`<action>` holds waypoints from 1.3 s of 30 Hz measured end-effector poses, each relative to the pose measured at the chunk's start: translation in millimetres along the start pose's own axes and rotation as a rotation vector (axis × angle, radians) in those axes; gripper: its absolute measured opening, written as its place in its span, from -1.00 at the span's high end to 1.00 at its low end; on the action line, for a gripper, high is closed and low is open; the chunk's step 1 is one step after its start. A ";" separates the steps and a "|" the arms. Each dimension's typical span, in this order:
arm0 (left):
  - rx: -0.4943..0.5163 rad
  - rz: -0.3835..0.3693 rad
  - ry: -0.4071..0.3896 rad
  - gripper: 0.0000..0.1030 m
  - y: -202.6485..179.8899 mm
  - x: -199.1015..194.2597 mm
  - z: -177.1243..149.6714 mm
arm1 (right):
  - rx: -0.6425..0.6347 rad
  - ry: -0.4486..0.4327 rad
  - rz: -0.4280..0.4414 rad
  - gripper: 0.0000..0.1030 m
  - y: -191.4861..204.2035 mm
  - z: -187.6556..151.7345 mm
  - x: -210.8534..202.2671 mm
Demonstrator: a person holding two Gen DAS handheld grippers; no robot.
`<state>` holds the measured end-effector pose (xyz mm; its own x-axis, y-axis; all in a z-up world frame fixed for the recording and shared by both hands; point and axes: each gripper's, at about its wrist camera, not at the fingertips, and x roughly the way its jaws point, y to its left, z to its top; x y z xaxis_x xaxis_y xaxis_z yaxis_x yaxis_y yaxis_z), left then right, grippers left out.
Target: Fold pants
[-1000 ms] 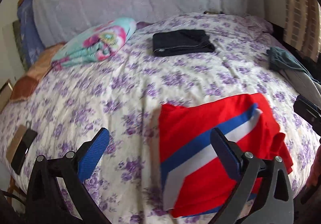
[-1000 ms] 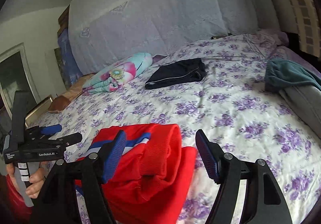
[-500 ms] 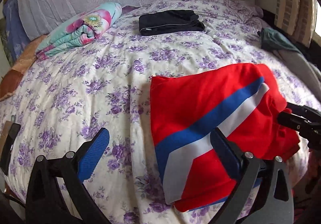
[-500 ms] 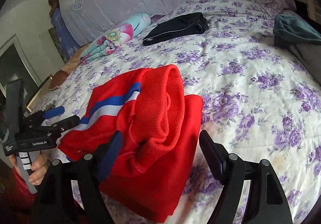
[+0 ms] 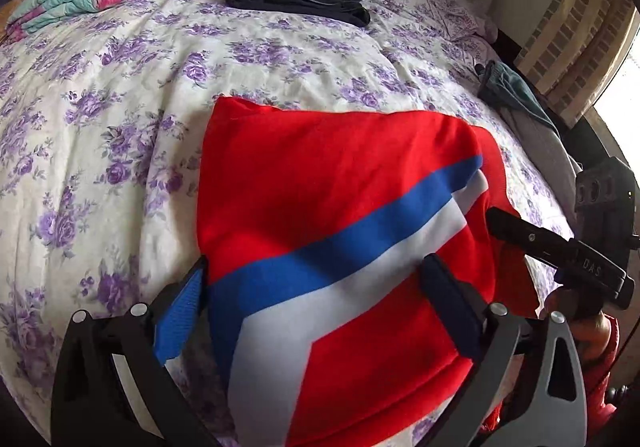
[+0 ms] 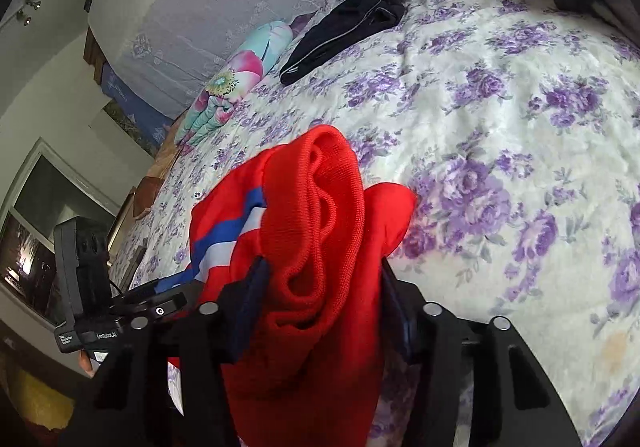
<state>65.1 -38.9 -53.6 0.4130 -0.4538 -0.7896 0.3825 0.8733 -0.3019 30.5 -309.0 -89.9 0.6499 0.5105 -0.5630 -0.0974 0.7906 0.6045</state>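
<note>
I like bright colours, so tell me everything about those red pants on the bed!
The red knit-fabric pants carry a slanted blue stripe beside a white one. They lie folded on the purple-flowered bedspread. The left gripper straddles their near edge, jaws open. The right gripper straddles a bunched ribbed end.
</note>
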 end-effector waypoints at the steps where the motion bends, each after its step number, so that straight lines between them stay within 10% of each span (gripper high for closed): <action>1: -0.012 -0.014 -0.007 -0.63 0.4 -1.9 3.0 | -0.010 -0.003 0.000 0.19 2.8 3.0 -0.9; 4: 0.037 0.038 -0.045 0.28 -11.0 -19.4 22.5 | -0.070 -0.035 -0.009 0.35 19.1 21.3 -11.0; 8: 0.142 0.111 -0.146 0.50 -41.1 -43.8 69.1 | -0.153 -0.128 -0.013 0.41 45.6 70.3 -26.5; 16: 0.193 0.249 -0.313 0.50 -66.9 -62.8 241.2 | -0.255 -0.338 -0.071 0.41 79.3 228.1 -26.4; 25: 0.171 0.383 -0.360 0.50 -28.7 49.7 369.0 | -0.243 -0.456 -0.131 0.42 32.6 345.2 98.0; 30: 0.104 0.375 -0.263 0.44 23.5 150.8 393.0 | -0.123 -0.365 -0.188 0.34 -45.9 362.2 195.5; 32: 0.076 0.443 -0.233 -0.03 42.4 188.6 383.8 | -0.060 -0.339 -0.177 0.07 -67.6 358.2 210.9; 34: 0.035 0.490 -0.346 -0.46 54.9 189.4 367.7 | -0.144 -0.327 -0.189 -0.07 -55.2 364.4 200.9; 37: 0.032 0.514 -0.369 -0.51 53.8 161.5 367.5 | -0.227 -0.476 -0.346 -0.16 -34.5 351.5 175.1; 39: 0.008 0.540 -0.430 -0.53 55.7 136.5 361.4 | -0.217 -0.523 -0.305 -0.16 -26.5 349.0 161.0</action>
<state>441.6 -116.3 14.8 0.8379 0.0125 -0.5456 0.0365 0.9962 0.0790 400.7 -365.7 0.1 0.9490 0.0625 -0.3092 0.0355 0.9528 0.3015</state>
